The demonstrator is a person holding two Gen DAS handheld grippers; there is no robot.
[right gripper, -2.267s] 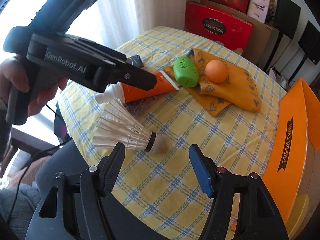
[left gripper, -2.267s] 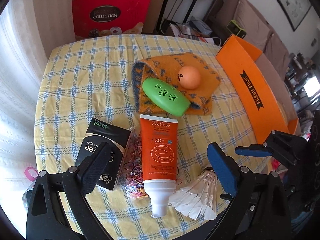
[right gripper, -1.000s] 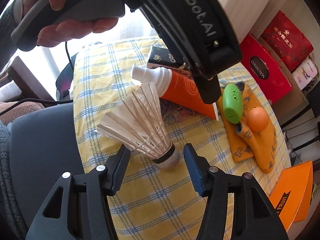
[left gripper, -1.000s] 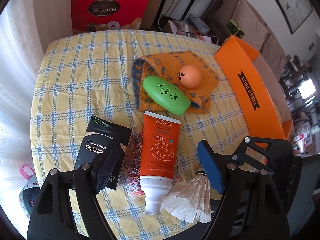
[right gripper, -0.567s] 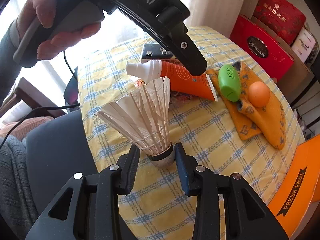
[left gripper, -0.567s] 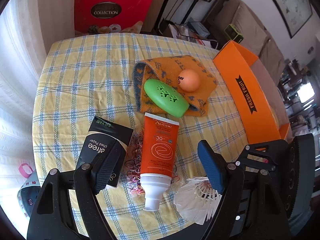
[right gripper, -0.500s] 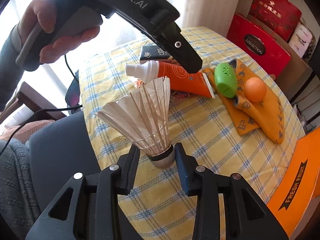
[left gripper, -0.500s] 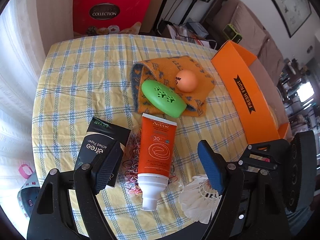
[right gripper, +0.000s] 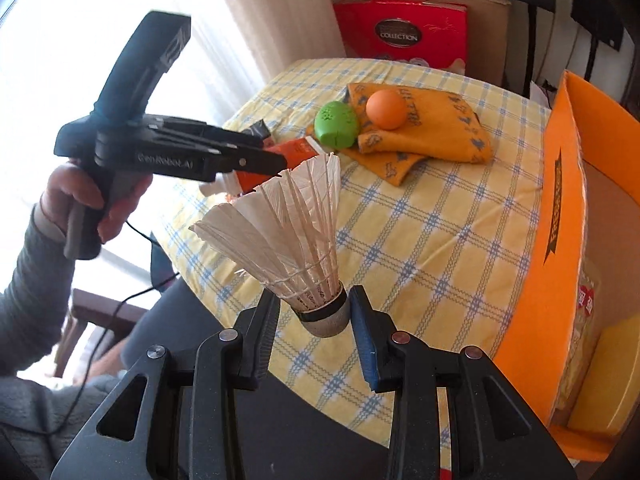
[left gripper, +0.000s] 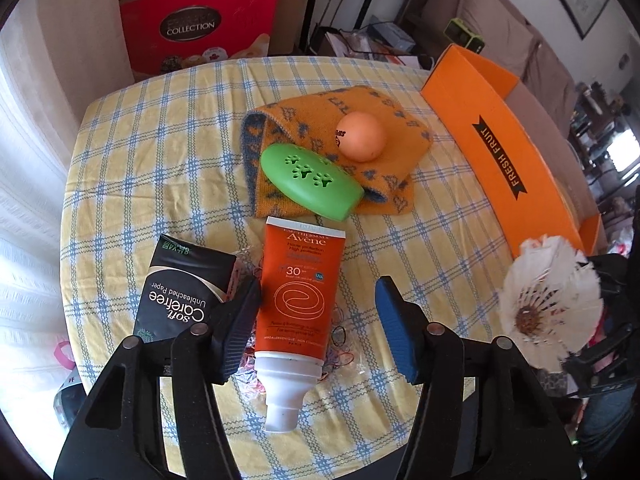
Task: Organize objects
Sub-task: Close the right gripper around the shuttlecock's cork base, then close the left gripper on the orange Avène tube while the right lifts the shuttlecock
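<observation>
Shuttlecock (right gripper: 298,240): clear of the checked tablecloth (right gripper: 420,240), near the orange box (right gripper: 560,208), feathers fanned upward.
Right gripper (right gripper: 316,312): closed on the shuttlecock's cork base, pads either side, jaws narrow.
Left gripper (left gripper: 316,320): jaws closing around the orange tube (left gripper: 302,280), which lies between them on the table; pads look not yet pressing.
Shuttlecock handling: feather-light, I'd say; feathers brittle, so the firm cork is the right hold.
Tube handling: soft and smooth, likely to squash or slip; best taken across its middle.
Others: green case (left gripper: 310,174) and orange ball (left gripper: 360,136) rest on the folded cloth (left gripper: 400,184).
</observation>
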